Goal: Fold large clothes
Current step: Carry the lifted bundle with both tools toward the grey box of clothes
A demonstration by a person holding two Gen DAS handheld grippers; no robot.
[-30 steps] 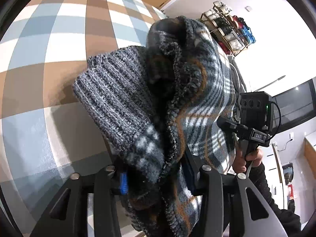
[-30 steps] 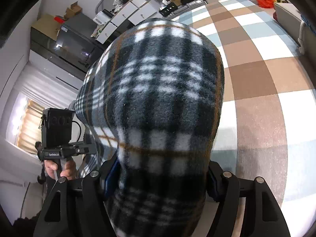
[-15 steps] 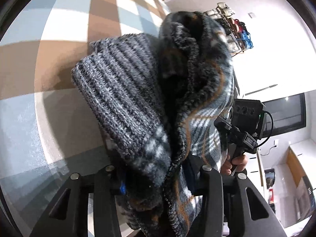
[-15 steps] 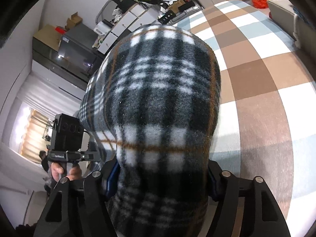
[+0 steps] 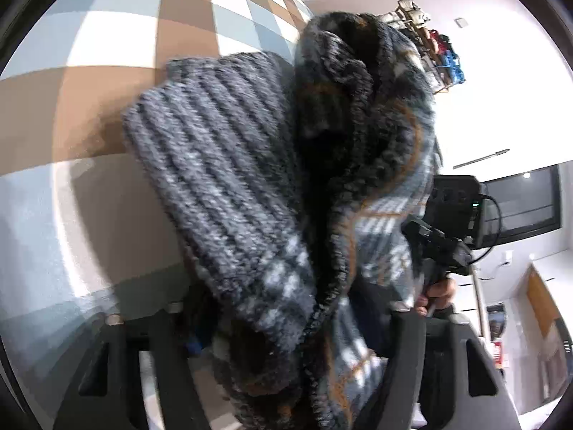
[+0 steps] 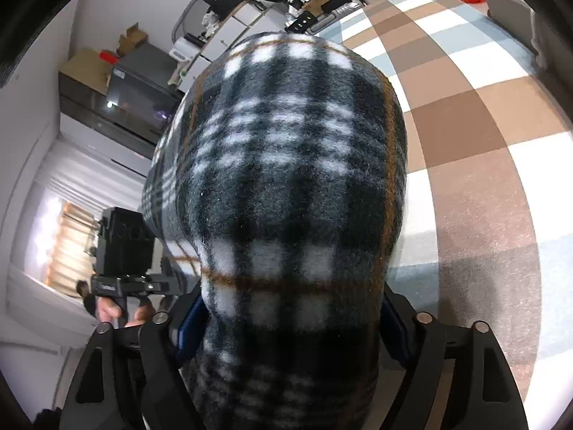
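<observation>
Right gripper [image 6: 286, 326] is clamped on a thick bunched wad of the plaid fleece garment [image 6: 293, 165], fabric filling the whole gap between its blue pads; its jaws have just been easing apart a little, cloth between them. Left gripper [image 5: 279, 326] pinches another part of the same garment [image 5: 361, 165] — here the grey ribbed knit cuff [image 5: 222, 179] bulges out in front, fleece stuffed between the fingers, and its jaws too have just been opening slightly. The garment hangs off both grippers, raised above the checked bedspread [image 6: 476, 136], not lying flat on it. In each wrist view the other gripper shows beyond the cloth, a hand [image 5: 438, 292] on its handle.

Risks, as I judge them: both grips are on fat folded bundles, not clean edges — any more loosening and the heavy fleece could slide out. The cuff looks loosely caught, may drop first. With cloth hiding both cameras' view, laying it down straight is mostly guesswork; a crooked fold seems likely.
</observation>
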